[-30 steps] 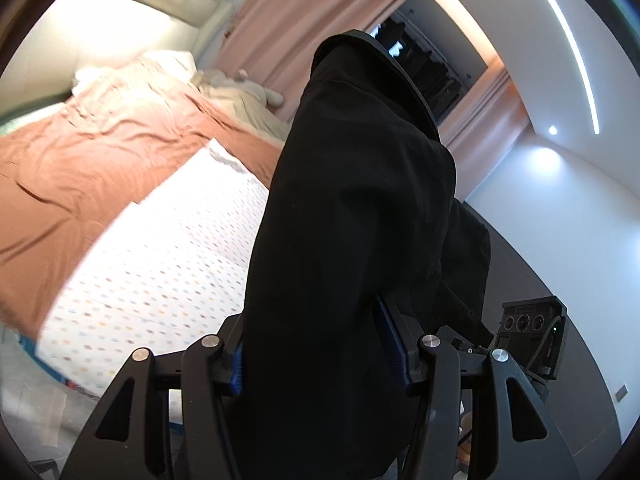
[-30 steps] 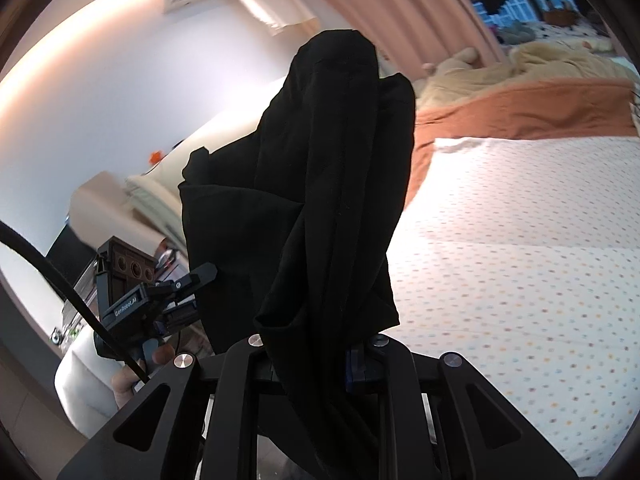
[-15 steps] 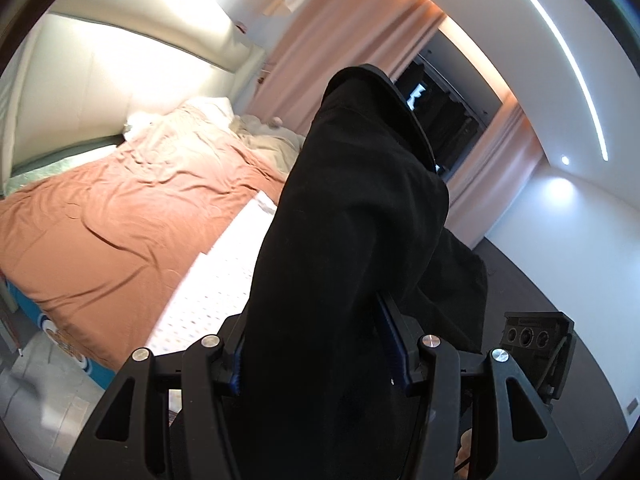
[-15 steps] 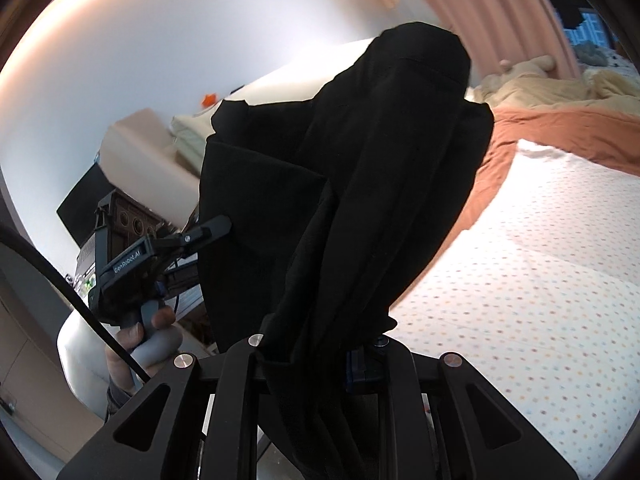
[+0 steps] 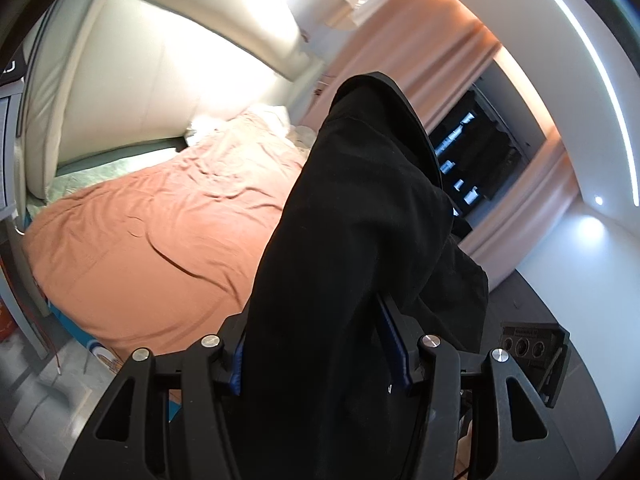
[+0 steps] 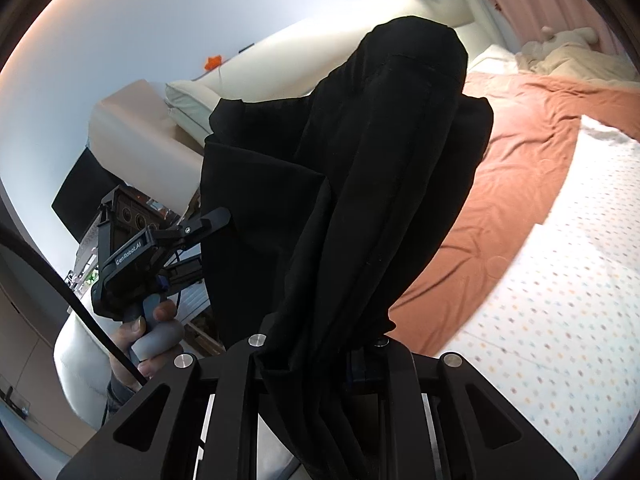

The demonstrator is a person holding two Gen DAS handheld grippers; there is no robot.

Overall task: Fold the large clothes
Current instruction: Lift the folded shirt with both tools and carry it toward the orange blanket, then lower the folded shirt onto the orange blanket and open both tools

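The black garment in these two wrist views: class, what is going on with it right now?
A person holds a gripper in each hand, and both are shut on one black garment. The left gripper clamps a thick bunch of it; the right gripper pinches a narrower bunch. The cloth hangs bunched between them in the air, not spread out. An orange sheet and a dotted sheet cover the bed beyond. No fold is laid down yet.

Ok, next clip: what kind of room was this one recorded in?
A bedroom, almost certainly. A large bed with a rumpled terracotta sheet fills the left wrist view, a padded cream headboard stands behind it, and floor-length pink curtains frame a dark window.
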